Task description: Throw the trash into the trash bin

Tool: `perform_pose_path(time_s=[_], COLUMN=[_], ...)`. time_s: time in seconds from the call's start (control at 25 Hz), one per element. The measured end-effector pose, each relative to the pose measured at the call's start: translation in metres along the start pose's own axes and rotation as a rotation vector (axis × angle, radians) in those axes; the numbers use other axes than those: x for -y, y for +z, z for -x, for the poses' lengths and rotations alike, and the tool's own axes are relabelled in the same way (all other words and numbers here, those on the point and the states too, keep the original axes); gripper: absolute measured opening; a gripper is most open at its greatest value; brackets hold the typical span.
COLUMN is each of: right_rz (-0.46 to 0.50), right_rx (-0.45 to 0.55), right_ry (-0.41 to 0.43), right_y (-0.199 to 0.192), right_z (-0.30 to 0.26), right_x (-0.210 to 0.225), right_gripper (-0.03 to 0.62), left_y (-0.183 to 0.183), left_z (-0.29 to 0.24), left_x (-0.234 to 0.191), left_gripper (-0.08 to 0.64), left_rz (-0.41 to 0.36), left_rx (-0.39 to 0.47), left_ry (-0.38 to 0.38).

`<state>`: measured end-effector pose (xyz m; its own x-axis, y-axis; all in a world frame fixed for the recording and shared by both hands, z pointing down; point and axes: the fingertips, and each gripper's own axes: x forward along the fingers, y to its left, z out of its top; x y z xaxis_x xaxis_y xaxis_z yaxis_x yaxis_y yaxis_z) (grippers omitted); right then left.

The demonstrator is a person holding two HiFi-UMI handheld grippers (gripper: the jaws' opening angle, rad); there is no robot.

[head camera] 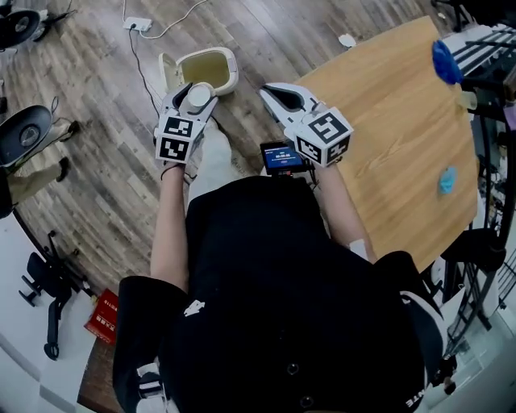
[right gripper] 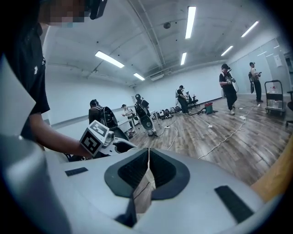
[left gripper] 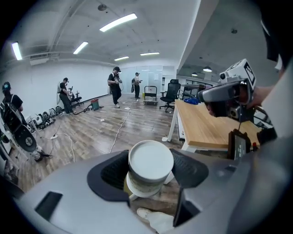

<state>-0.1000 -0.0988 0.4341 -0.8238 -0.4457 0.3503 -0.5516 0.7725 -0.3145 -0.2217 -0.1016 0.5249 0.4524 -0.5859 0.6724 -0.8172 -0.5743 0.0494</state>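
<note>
A white round cup sits between the jaws of my left gripper, which is shut on it. In the left gripper view the cup fills the gap between the pads, its flat white end toward the camera. The trash bin, white with its lid tipped open and a yellowish liner inside, stands on the floor just beyond that gripper. My right gripper is beside the left one, near the table's corner. Its jaws meet with nothing visible between them.
A wooden table stands at the right with a blue crumpled thing and another blue thing near its far edge. A cable and power strip lie on the floor. Several people stand far across the room.
</note>
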Motion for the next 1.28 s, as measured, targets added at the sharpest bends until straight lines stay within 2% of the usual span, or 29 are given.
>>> perform_pose_path(time_s=[0.12,0.28,0.52,0.64,0.84,1.04,1.2,1.28], right_rz=[-0.022,-0.053,-0.087,-0.137,-0.175,-0.217,-0.184,-0.205], right_rx=[-0.028,-0.042,-0.048,-0.086,-0.172,-0.181,-0.193,-0.172], right_ry=[-0.009,-0.079,-0.111,-0.095,-0.09,-0.111,-0.09,-0.09], right_y=[0.004,0.016,0.01,-0.028,-0.096,-0.14,-0.156,-0.162], right_z=[-0.044,-0.102,-0.148,-0.156,-0.173,-0.222,-0.273,-0.277], right_x=[0.004,0.014,0.042,0.051,0.117,0.16,0.165,0.175], right_gripper=[0.005,0.005,0.005,0.005,0.005,0.005,0.005,0.005], left_y=[0.003,0.002,-0.018,-0.049,-0.087,-0.147,-0.191,-0.2], left_z=[-0.02,-0.045,-0.102,-0.132,-0.218,-0.287,-0.309,-0.318], left_x=[-0.031,-0.064,-0.081,-0.08,-0.08,-0.115,-0.147,-0.156], left_gripper=[0.288,0.288,0.288,0.288,0.288,0.288,0.293,0.362], left_rz=[0.006,-0.002,0.042,0.084,0.165,0.224,0.211,0.219], left_rx=[-0.006,-0.015,-0.071,-0.116,-0.163,-0.224,-0.199,-0.158], left_ry=[-0.06,-0.141,-0.229,-0.227,-0.191,-0.161,-0.162,-0.118])
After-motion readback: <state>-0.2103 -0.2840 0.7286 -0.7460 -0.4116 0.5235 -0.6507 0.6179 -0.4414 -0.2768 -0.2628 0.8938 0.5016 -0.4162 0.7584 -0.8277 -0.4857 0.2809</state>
